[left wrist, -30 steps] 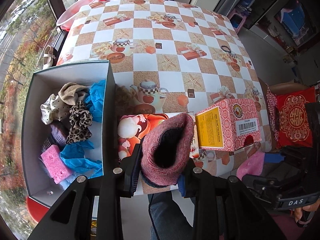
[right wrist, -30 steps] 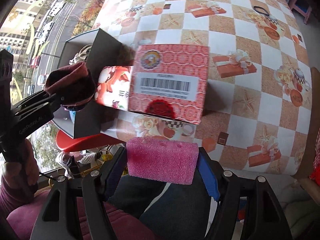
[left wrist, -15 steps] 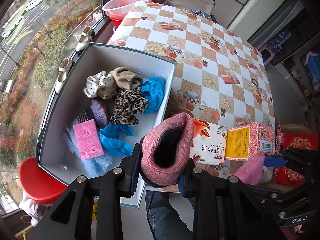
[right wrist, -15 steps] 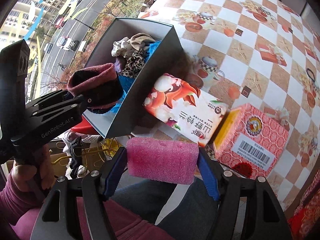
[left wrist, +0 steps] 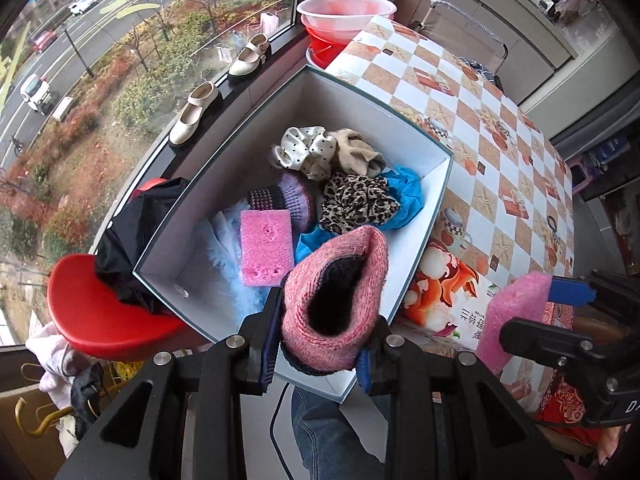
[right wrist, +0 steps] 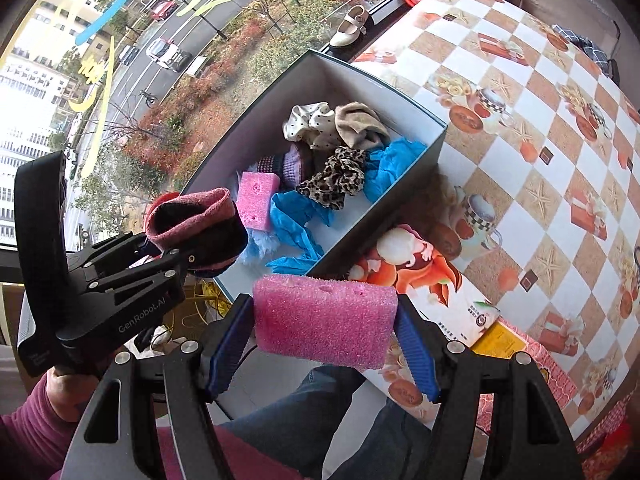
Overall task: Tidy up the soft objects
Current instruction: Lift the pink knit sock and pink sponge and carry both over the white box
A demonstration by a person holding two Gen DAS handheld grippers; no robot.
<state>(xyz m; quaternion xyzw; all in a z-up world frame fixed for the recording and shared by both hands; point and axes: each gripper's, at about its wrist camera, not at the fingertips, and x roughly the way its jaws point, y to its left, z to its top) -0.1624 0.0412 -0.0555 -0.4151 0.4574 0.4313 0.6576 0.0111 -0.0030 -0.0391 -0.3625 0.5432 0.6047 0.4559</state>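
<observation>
Left wrist cam: my left gripper (left wrist: 320,344) is clamped on the pink knit sock (left wrist: 334,300) over the box's (left wrist: 436,208) near corner; right gripper (right wrist: 324,344) pinches a pink sponge (right wrist: 324,320) just off the table's (right wrist: 520,92) near edge.

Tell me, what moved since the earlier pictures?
Both hand-held grippers swung from over the table toward the open box. The left hand-held gripper now holds the pink knitted sock above the box's near end. The right hand-held gripper carried its pink sponge closer. Both grips and the box's contents are unchanged.
</observation>
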